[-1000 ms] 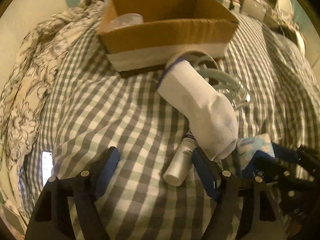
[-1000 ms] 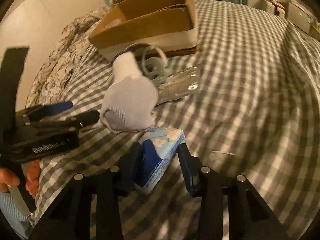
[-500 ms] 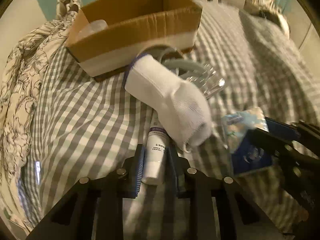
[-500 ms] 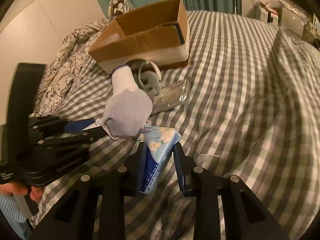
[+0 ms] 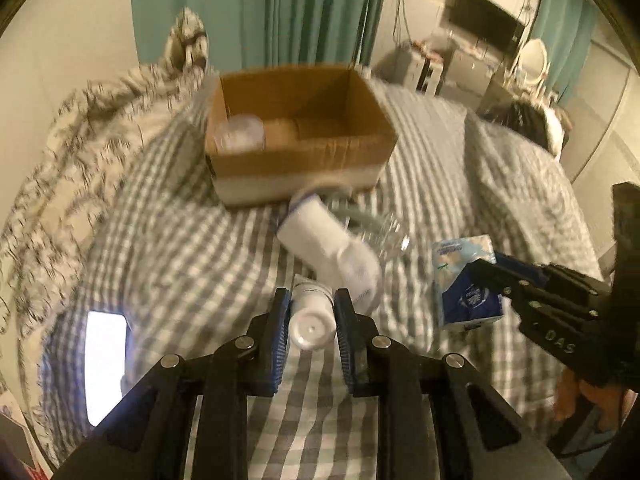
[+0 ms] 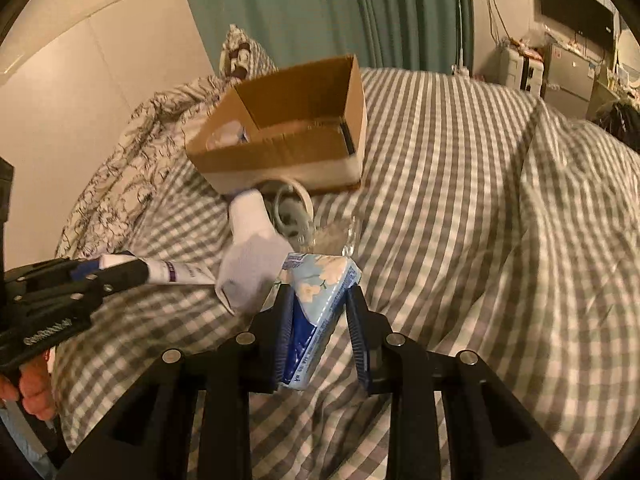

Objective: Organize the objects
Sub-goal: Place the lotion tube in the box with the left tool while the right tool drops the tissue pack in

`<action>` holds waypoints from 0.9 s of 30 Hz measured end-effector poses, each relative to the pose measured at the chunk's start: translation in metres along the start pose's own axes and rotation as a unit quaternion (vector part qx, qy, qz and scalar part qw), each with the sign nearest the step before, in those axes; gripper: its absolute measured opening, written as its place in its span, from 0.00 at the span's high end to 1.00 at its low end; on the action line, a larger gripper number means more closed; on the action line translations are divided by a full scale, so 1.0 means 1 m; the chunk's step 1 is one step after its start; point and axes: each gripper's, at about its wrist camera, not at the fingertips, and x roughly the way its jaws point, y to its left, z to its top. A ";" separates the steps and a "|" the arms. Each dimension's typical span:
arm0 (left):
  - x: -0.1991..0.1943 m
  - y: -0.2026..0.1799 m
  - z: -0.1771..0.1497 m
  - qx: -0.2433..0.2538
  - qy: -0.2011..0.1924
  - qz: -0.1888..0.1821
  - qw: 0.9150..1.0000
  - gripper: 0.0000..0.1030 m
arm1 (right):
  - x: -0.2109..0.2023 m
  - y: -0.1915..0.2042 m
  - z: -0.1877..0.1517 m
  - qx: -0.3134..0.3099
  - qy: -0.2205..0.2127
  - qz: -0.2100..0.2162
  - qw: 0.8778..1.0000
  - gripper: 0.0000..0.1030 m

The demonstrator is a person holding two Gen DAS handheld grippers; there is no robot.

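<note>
My left gripper (image 5: 310, 300) is shut on a white tube (image 5: 312, 316) and holds it above the checked bed; the tube also shows in the right wrist view (image 6: 180, 271). My right gripper (image 6: 320, 296) is shut on a blue tissue pack (image 6: 316, 308), lifted off the bed; the pack also shows in the left wrist view (image 5: 466, 280). A white sock (image 5: 332, 248) lies ahead on a tape roll and a clear plastic piece (image 6: 336, 234). An open cardboard box (image 5: 300, 136) stands beyond, with a clear round item (image 5: 240, 136) inside.
A lit phone (image 5: 106, 364) lies on the bed at the left. A patterned blanket (image 5: 60, 168) is bunched at the far left. A grey pillow (image 6: 580, 184) lies at the right. Teal curtains (image 5: 304, 12) and furniture stand behind the bed.
Both grippers closed on their items, the left on the tube and the right on the tissue pack, and lifted them off the bed. Both views now tilt up toward the box.
</note>
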 end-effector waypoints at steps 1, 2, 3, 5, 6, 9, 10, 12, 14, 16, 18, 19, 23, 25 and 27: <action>-0.005 0.000 0.006 0.002 -0.008 -0.003 1.000 0.78 | -0.004 0.002 0.005 -0.003 -0.006 0.000 1.000 0.74; -0.012 -0.001 0.014 0.004 -0.018 -0.004 1.000 0.78 | -0.010 0.004 0.012 -0.008 -0.015 0.000 1.000 0.74; -0.016 -0.002 0.022 0.008 -0.024 -0.003 1.000 0.78 | -0.015 0.007 0.019 -0.012 -0.022 -0.001 1.000 0.74; -0.020 -0.002 0.036 0.011 -0.036 0.002 0.999 0.78 | -0.022 0.011 0.031 -0.022 -0.034 -0.005 0.999 0.74; -0.022 -0.003 0.047 0.012 -0.043 0.003 0.999 0.78 | -0.027 0.014 0.040 -0.028 -0.043 -0.007 0.999 0.74; -0.026 0.001 0.070 0.009 -0.057 0.003 0.998 0.78 | -0.039 0.020 0.065 -0.040 -0.066 -0.007 0.997 0.74; -0.027 0.003 0.077 0.008 -0.064 0.004 0.998 0.78 | -0.043 0.021 0.074 -0.043 -0.073 -0.008 0.996 0.74; -0.028 0.007 0.092 0.006 -0.076 0.003 0.997 0.78 | -0.048 0.024 0.095 -0.049 -0.087 -0.010 0.995 0.74; -0.026 0.014 0.104 0.003 -0.081 0.002 0.997 0.78 | -0.052 0.028 0.115 -0.058 -0.098 -0.012 0.993 0.74; -0.021 0.023 0.115 -0.003 -0.083 0.004 0.997 0.78 | -0.053 0.034 0.133 -0.068 -0.108 -0.013 0.992 0.74; -0.014 0.035 0.126 -0.012 -0.083 0.009 0.996 0.78 | -0.051 0.041 0.148 -0.077 -0.114 -0.010 0.990 0.74; -0.009 0.040 0.130 -0.015 -0.082 0.011 0.996 0.78 | -0.048 0.044 0.158 -0.080 -0.117 -0.007 0.990 0.74; 0.013 0.058 0.146 -0.028 -0.075 0.024 0.996 0.78 | -0.026 0.053 0.185 -0.092 -0.116 0.003 0.989 0.74; 0.028 0.065 0.152 -0.033 -0.068 0.030 0.997 0.78 | -0.009 0.056 0.196 -0.098 -0.111 0.009 0.989 0.74; 0.042 0.068 0.157 -0.038 -0.061 0.035 0.997 0.78 | 0.013 0.058 0.206 -0.103 -0.104 0.016 0.989 0.74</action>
